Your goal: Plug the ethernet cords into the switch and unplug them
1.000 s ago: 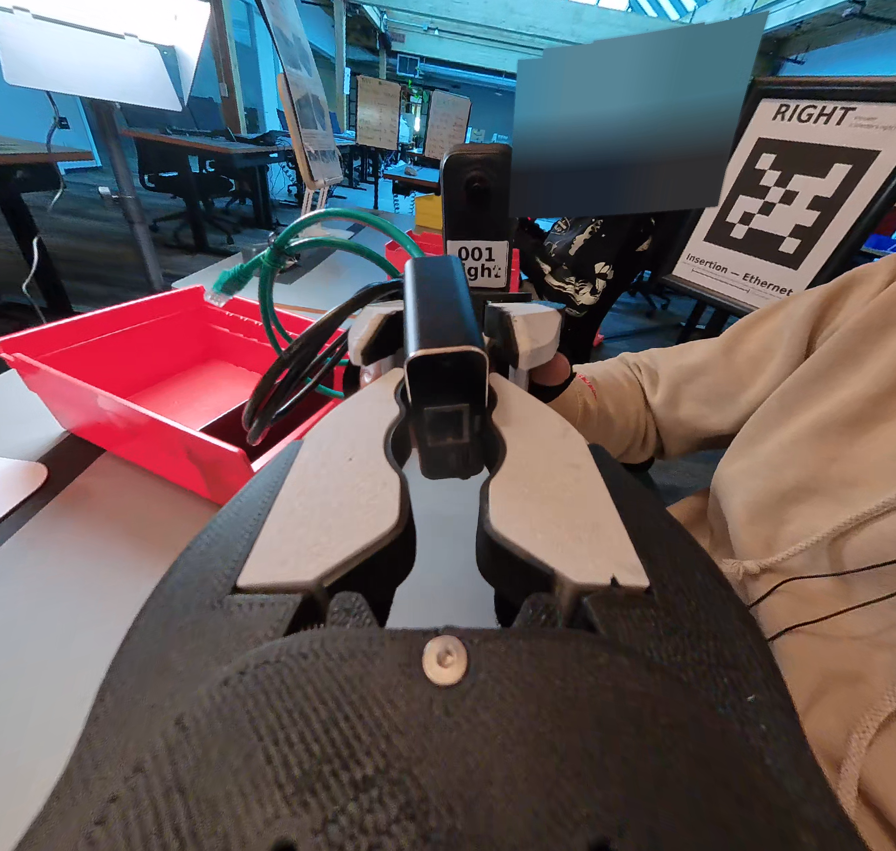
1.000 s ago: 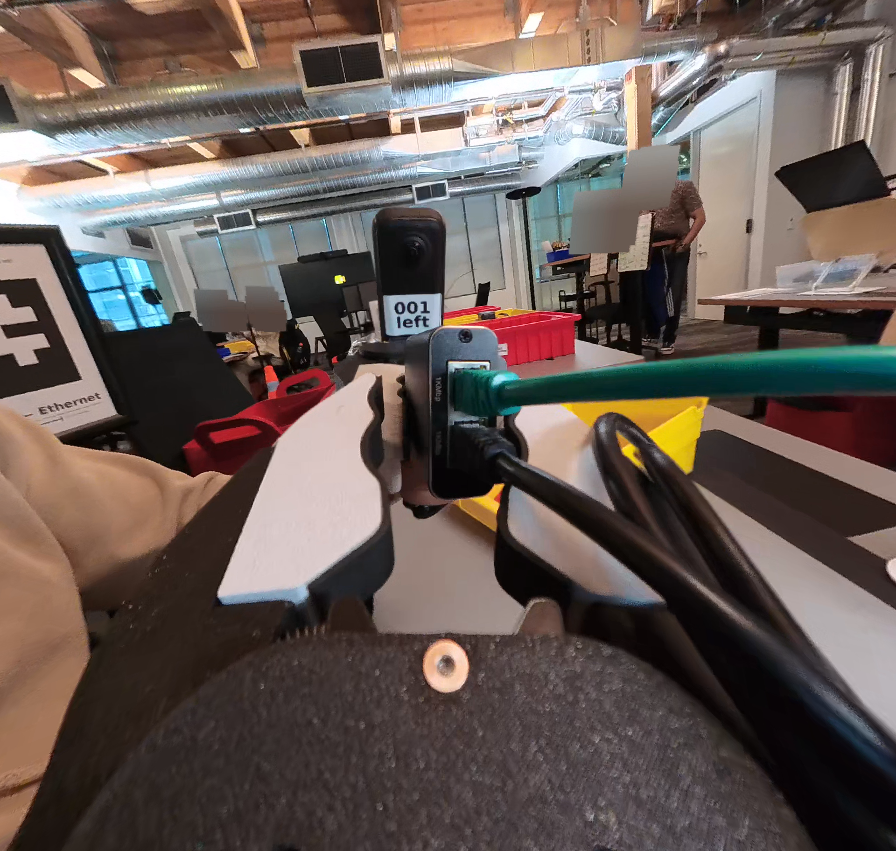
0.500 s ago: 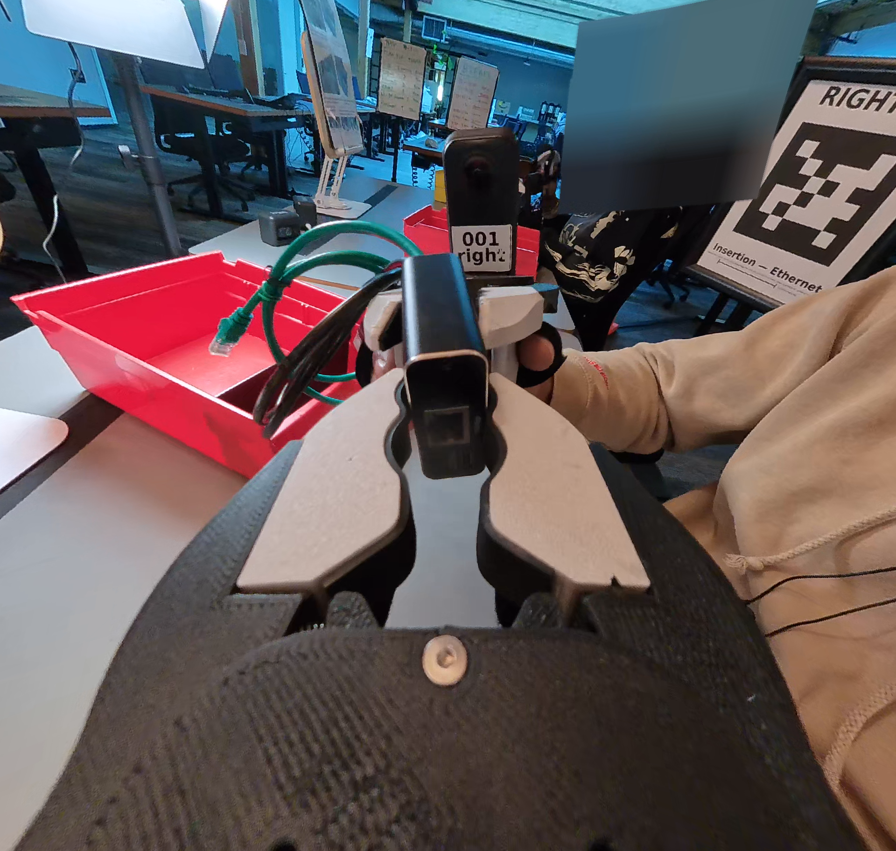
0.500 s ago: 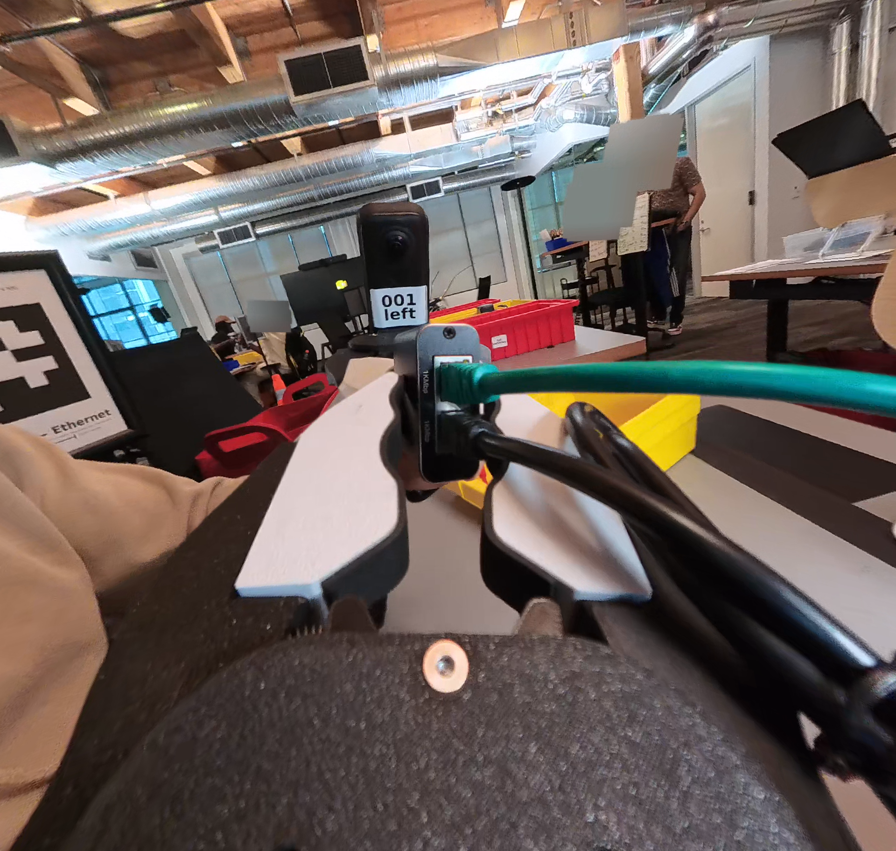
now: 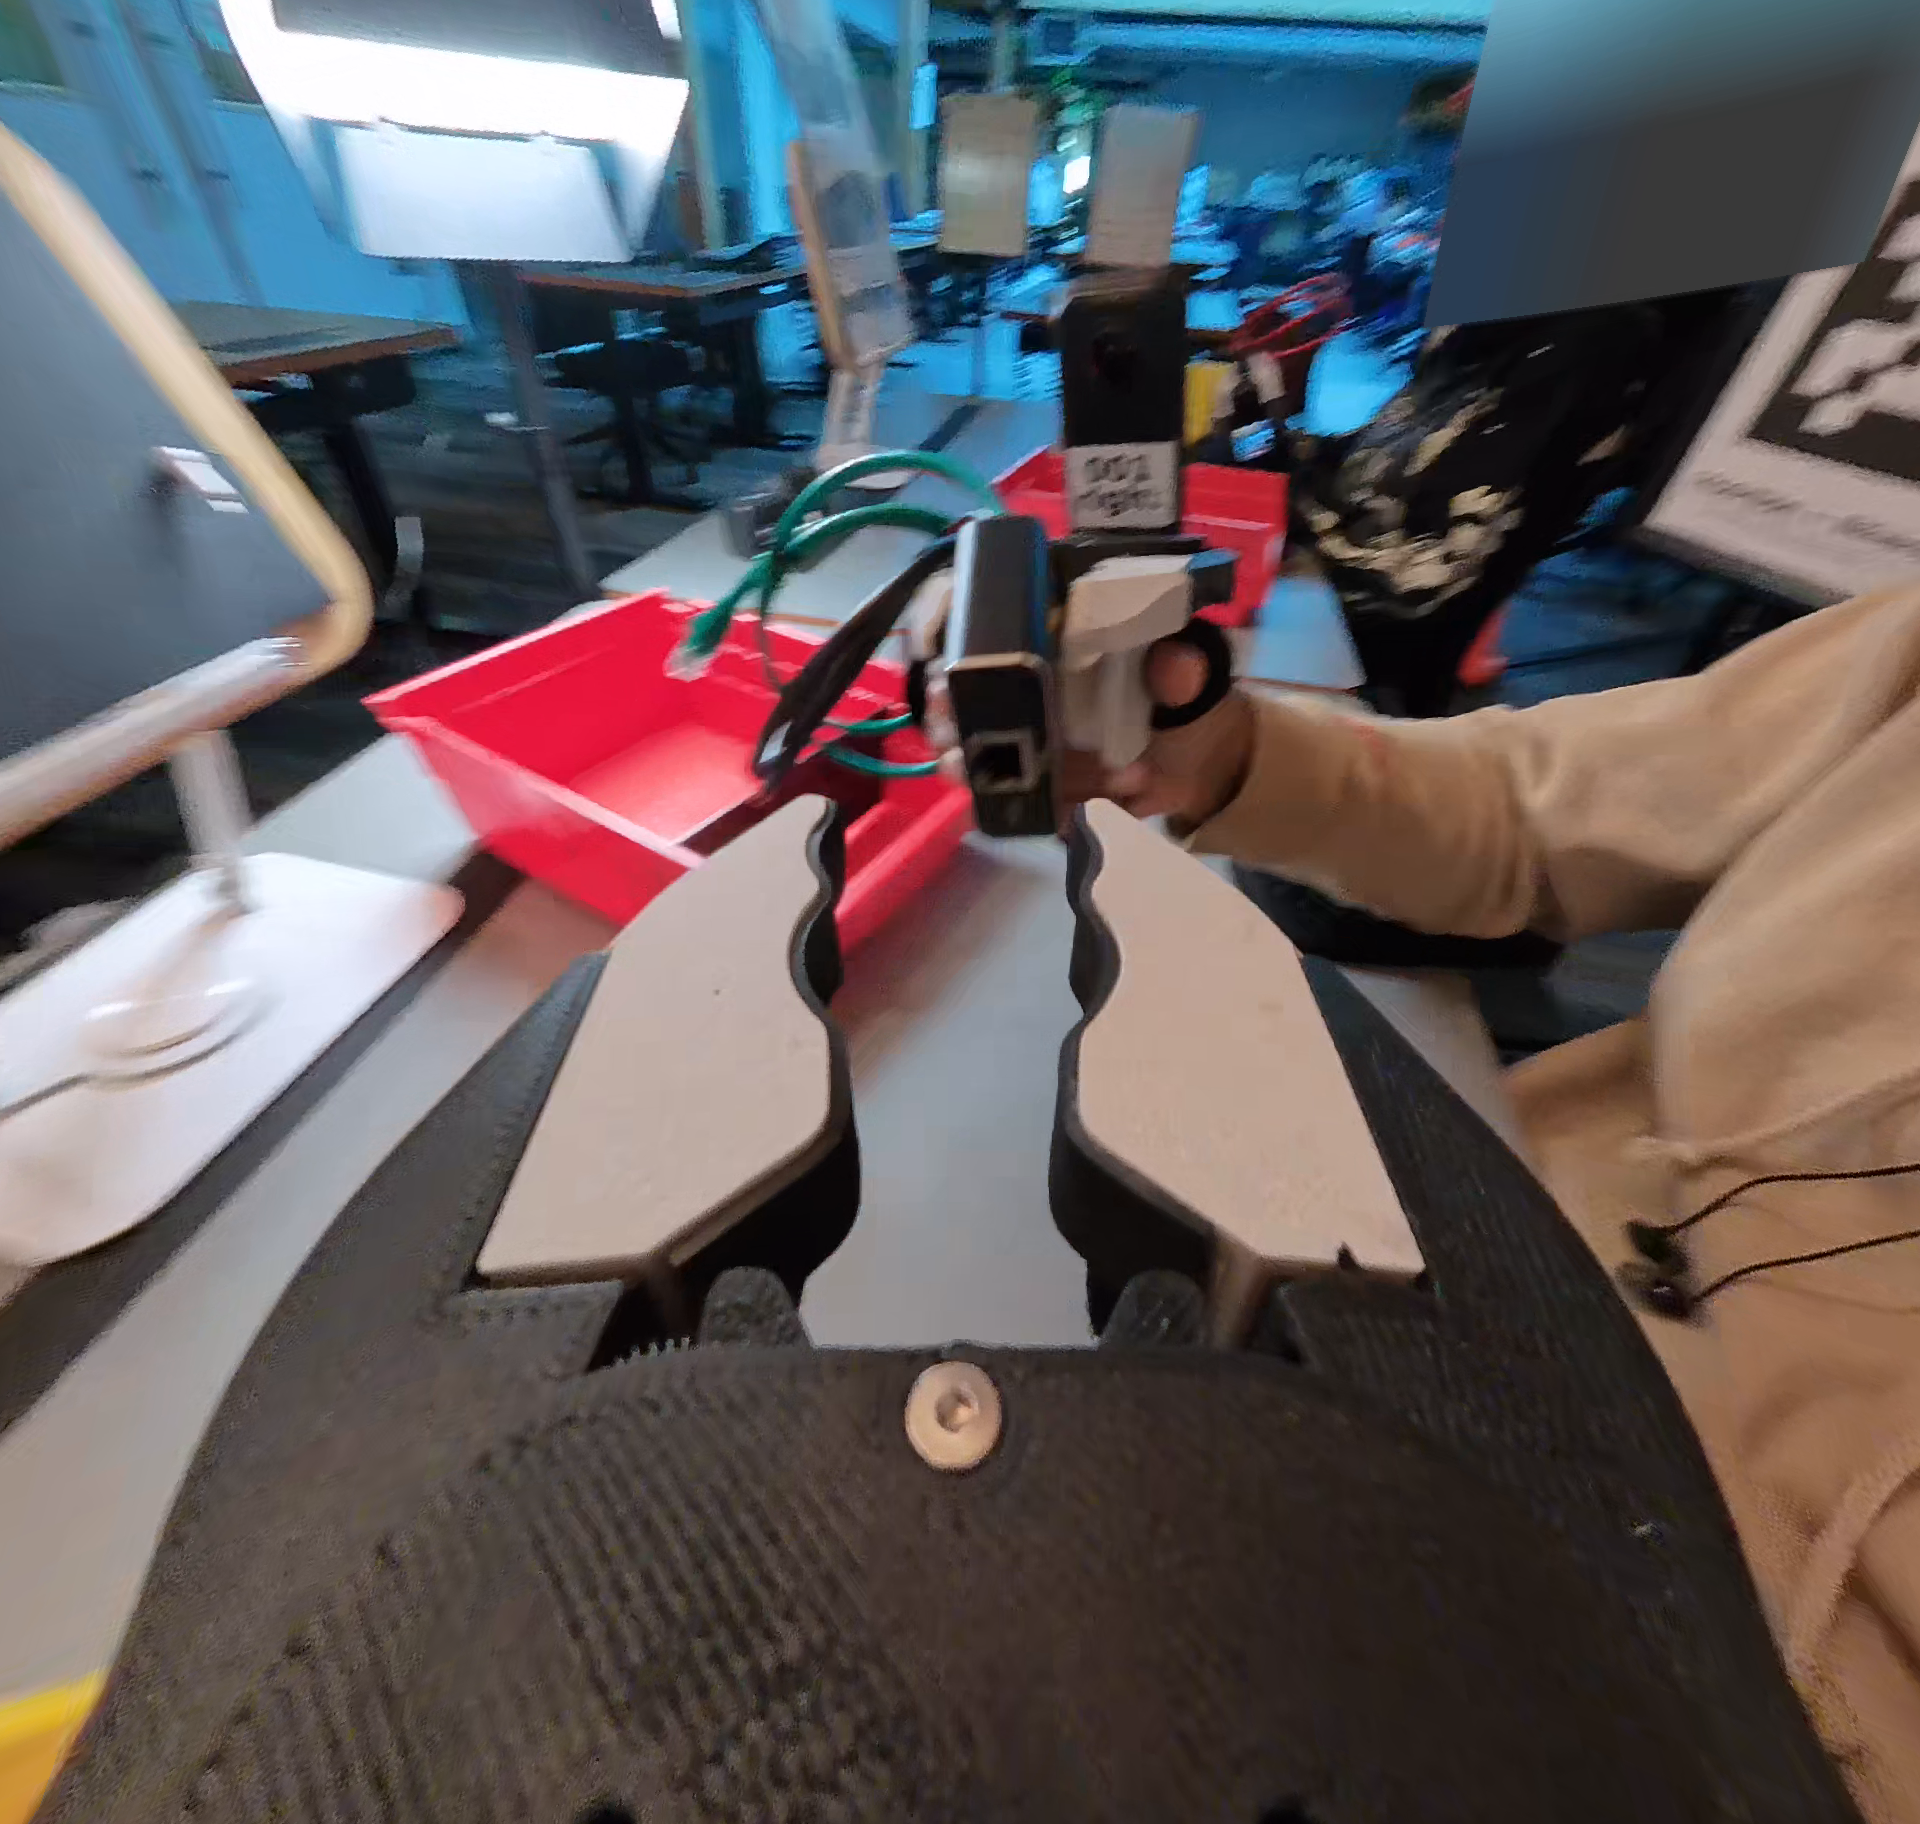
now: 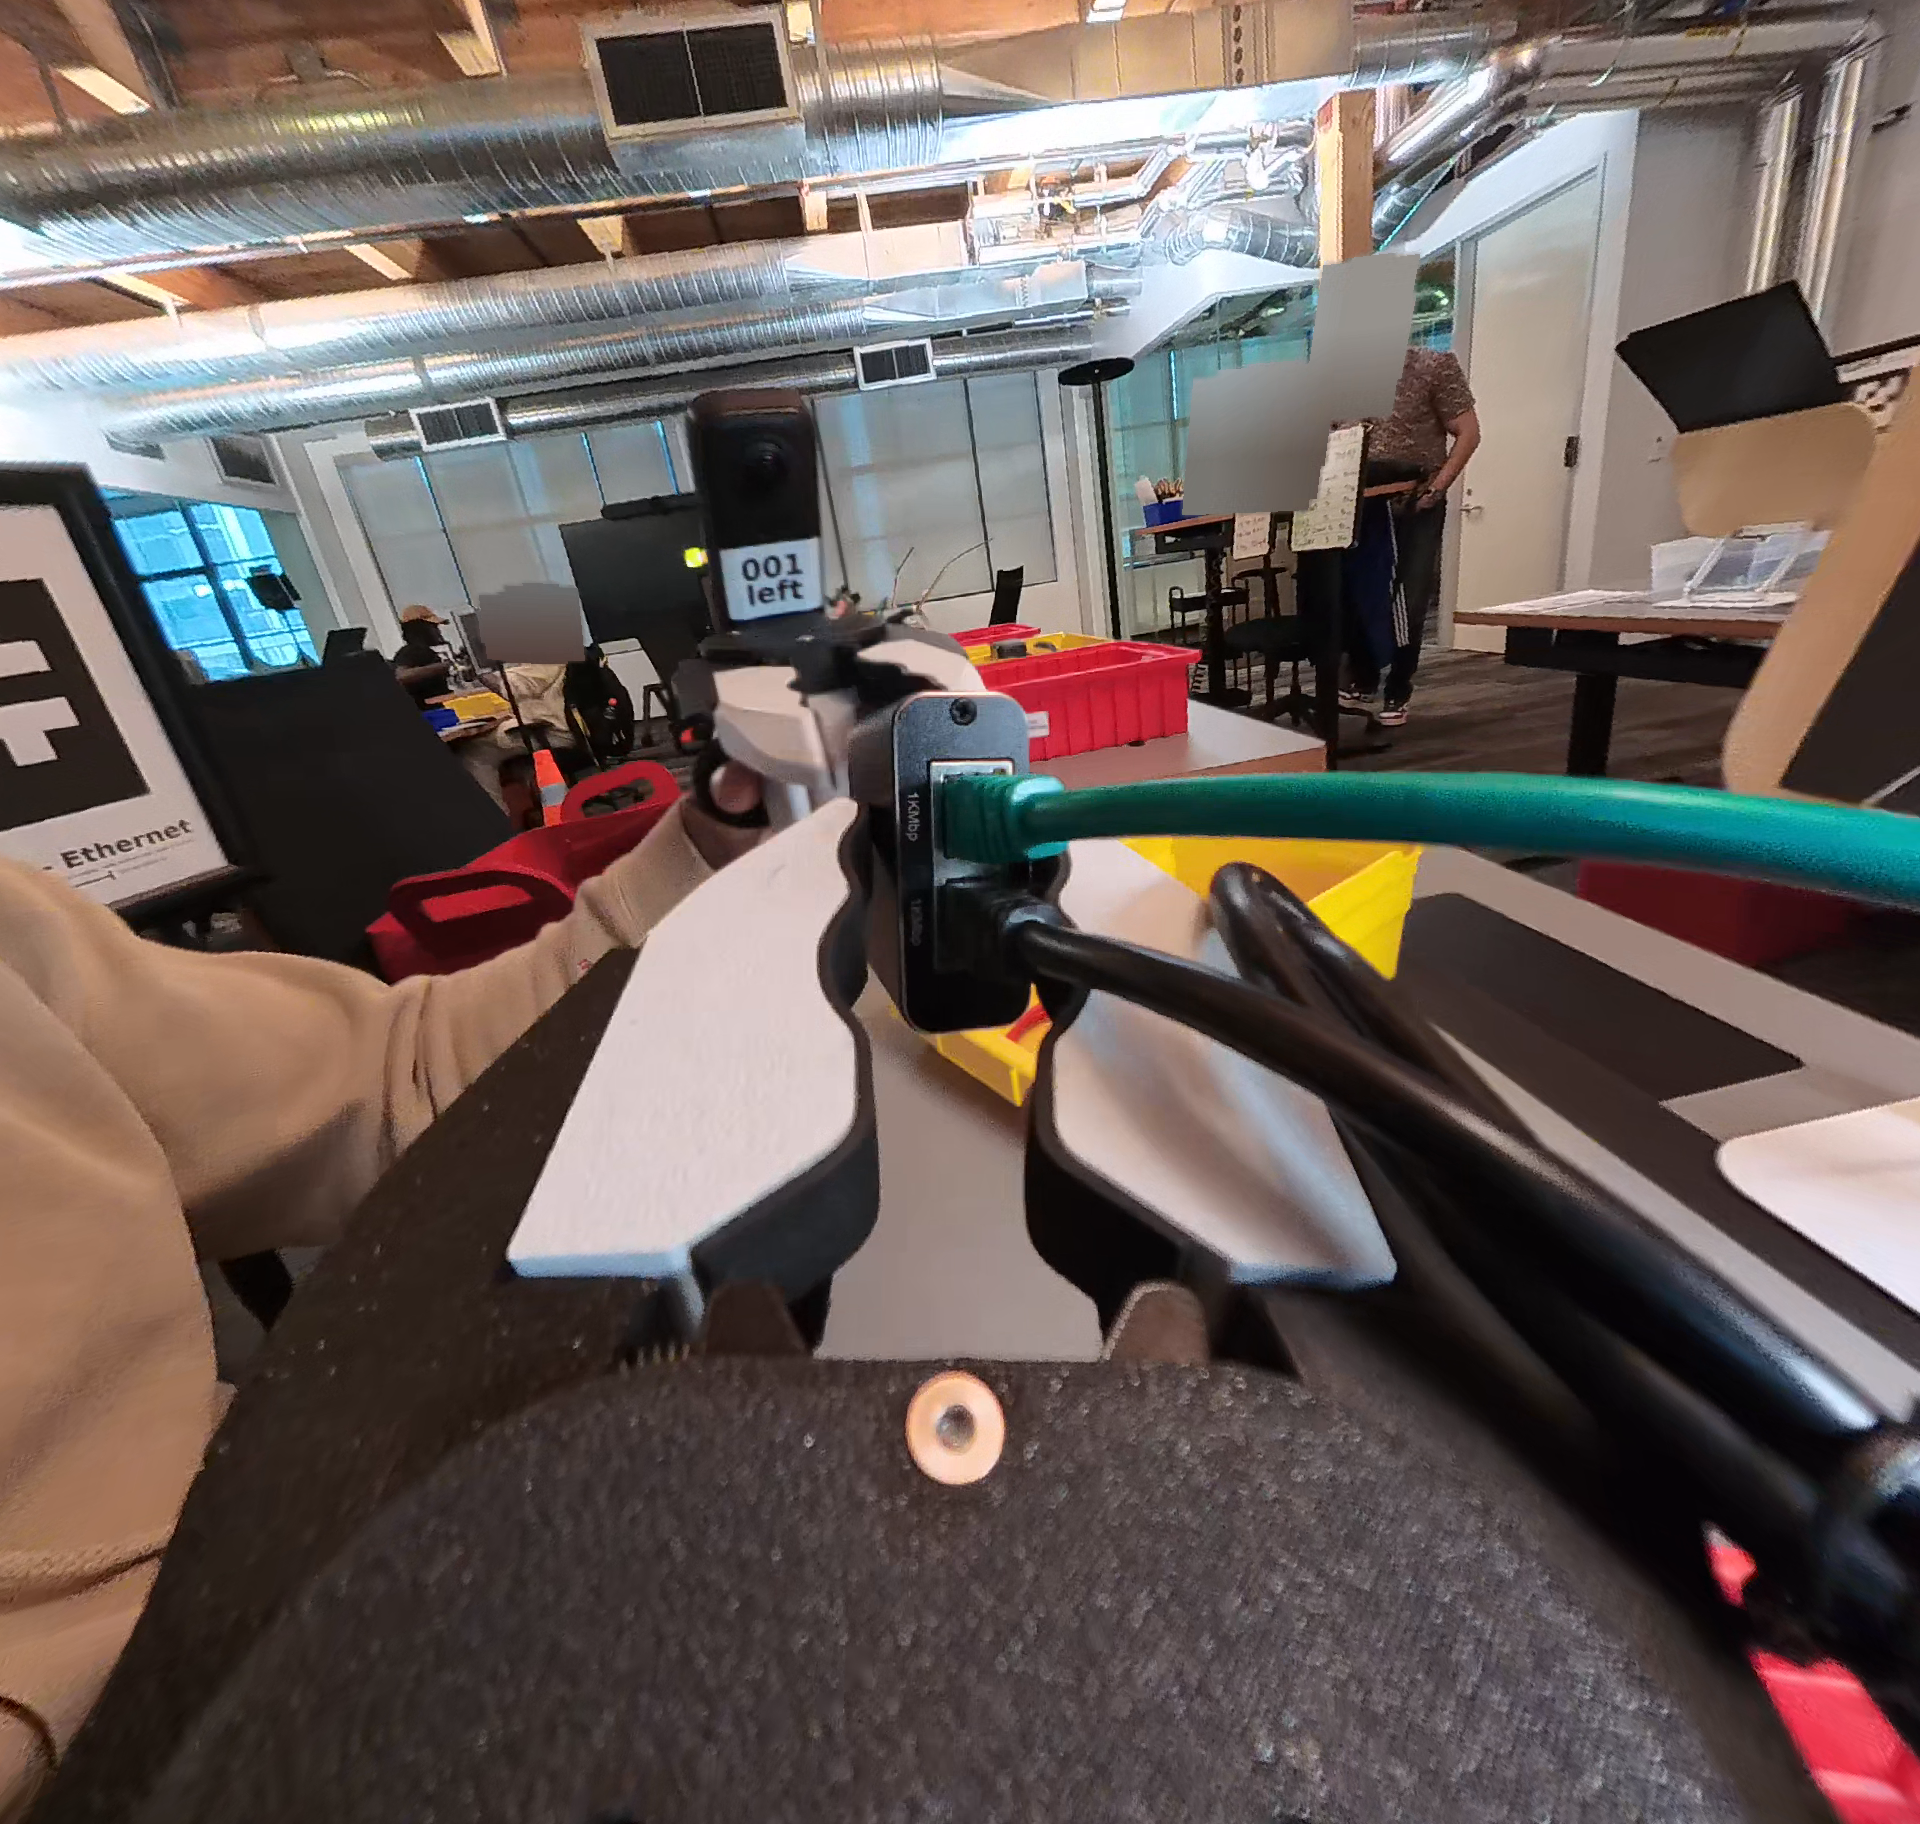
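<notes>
Between our right gripper's point(image 6: 951, 927) closed fingers sits the black switch point(image 6: 961, 865), green cord point(image 6: 1455, 818) and black cord point(image 6: 1299, 1036) plugged in; our left gripper point(image 5: 948, 839) gapes empty, so tugging could twist the switch loose.

Mounted behind each gripper's jaws, looking forward along them, close over the bench point(image 5: 935, 1203). Pointed at each other from opposite sides; shared between both: the switch point(image 5: 1003, 694) point(image 6: 961, 865).
</notes>
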Tool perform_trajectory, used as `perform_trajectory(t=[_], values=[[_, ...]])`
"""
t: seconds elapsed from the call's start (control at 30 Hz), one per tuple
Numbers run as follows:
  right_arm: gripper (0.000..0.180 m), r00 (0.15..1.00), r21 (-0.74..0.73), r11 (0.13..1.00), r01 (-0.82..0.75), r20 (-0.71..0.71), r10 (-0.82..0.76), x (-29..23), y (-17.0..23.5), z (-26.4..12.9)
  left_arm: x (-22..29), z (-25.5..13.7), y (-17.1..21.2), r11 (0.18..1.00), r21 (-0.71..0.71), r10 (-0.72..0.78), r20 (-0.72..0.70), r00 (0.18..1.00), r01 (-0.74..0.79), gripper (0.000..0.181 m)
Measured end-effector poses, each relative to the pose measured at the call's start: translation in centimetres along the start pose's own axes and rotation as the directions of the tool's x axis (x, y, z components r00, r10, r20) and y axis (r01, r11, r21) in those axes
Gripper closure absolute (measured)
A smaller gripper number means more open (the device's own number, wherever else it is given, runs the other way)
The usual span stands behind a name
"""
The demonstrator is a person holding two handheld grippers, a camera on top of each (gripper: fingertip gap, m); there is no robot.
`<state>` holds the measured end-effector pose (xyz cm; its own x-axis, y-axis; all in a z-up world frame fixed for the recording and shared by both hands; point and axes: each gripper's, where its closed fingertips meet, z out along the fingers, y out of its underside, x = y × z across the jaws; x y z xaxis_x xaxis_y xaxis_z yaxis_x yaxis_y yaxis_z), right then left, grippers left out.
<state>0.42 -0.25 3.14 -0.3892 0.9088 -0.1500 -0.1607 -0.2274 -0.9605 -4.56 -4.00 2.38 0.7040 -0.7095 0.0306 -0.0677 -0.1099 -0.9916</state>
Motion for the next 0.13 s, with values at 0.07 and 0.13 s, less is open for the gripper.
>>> perform_trajectory(t=[0.07, 0.13], values=[[0.152, 1.0, 0.016, 1.0, 0.01, -0.009, -0.01, 0.2, -1.1, -0.7, -2.0, -2.4, 0.4, 0.995, -0.084, 0.055, 0.12, 0.991, -0.046, 0.144], [0.152, 1.0, 0.035, 0.999, 0.022, -0.017, -0.021, 0.4, -2.3, -1.5, -4.3, -5.0, 2.6, 0.967, -0.253, 0.08, 0.209, 0.975, -0.025, 0.145]])
